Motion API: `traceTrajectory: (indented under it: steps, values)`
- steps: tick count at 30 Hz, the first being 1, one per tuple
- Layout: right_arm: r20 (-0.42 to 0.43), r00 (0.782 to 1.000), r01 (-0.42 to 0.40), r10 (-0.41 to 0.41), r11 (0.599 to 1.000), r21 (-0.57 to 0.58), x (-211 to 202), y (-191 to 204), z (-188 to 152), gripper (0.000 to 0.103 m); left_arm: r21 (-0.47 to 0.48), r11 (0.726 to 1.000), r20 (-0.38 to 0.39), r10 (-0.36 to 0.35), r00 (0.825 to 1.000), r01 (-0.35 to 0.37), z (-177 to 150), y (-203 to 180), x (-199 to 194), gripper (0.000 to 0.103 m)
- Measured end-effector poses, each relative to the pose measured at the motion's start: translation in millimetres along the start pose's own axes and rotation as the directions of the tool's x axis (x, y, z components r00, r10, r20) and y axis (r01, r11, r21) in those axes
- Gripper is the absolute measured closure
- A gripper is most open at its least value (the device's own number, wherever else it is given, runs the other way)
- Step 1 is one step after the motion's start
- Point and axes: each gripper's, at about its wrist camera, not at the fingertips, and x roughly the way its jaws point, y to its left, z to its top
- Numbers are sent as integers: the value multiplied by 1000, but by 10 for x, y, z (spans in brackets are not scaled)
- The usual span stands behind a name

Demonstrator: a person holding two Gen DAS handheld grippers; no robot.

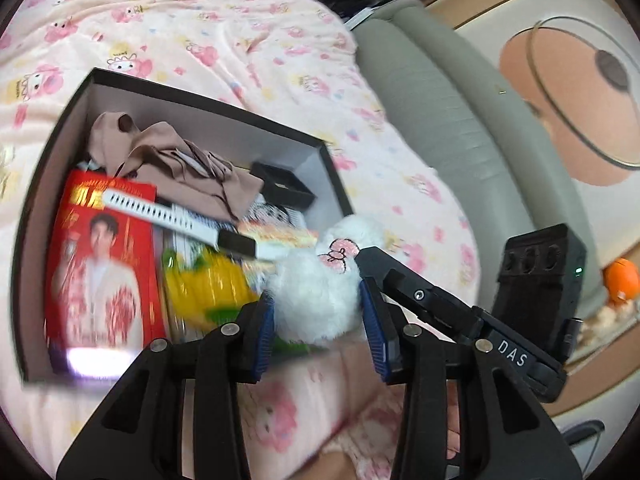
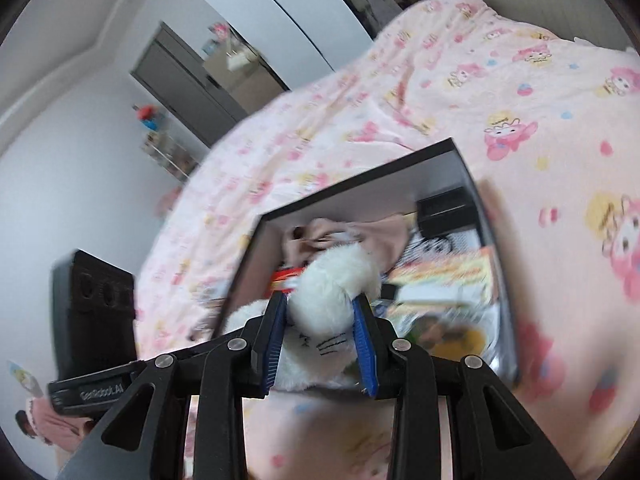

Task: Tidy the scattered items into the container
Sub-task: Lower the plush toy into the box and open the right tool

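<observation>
A white plush toy (image 1: 320,280) with a pink embroidered bow is held between both grippers over the near edge of a black box (image 1: 52,148) on the bed. My left gripper (image 1: 318,316) is shut on the plush. My right gripper (image 2: 320,316) is shut on the same plush (image 2: 332,292); its black body also shows in the left wrist view (image 1: 420,292). The box (image 2: 460,152) holds a red packet (image 1: 100,260), a beige cloth (image 1: 172,160), a white and black comb-like item (image 1: 180,216), a yellow and green packet (image 1: 208,284) and a small black tray (image 1: 284,184).
The box sits on a pink cartoon-print blanket (image 1: 200,32). A grey padded bed edge (image 1: 452,128) runs at the right. A printed snack packet (image 2: 444,280) lies in the box. White walls and a dark door (image 2: 188,80) stand behind.
</observation>
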Motion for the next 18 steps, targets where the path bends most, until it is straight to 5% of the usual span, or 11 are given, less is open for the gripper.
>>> traceTrajectory:
  steps: [9,14,18]
  values:
    - [-27,999,38,-35,994,98,168,-471,-71,76,10,988,-49,156,987,-156,151,124,284,68]
    - [86,987,133,-134,991,18,-67,-347,-45,76,18,990,-7,137,991,-137,62,56,129,68]
    - [54,987,155,-154,988,-15,14,-279,-57,76,5,978,66,209,976,-209,-27,29,-5,68]
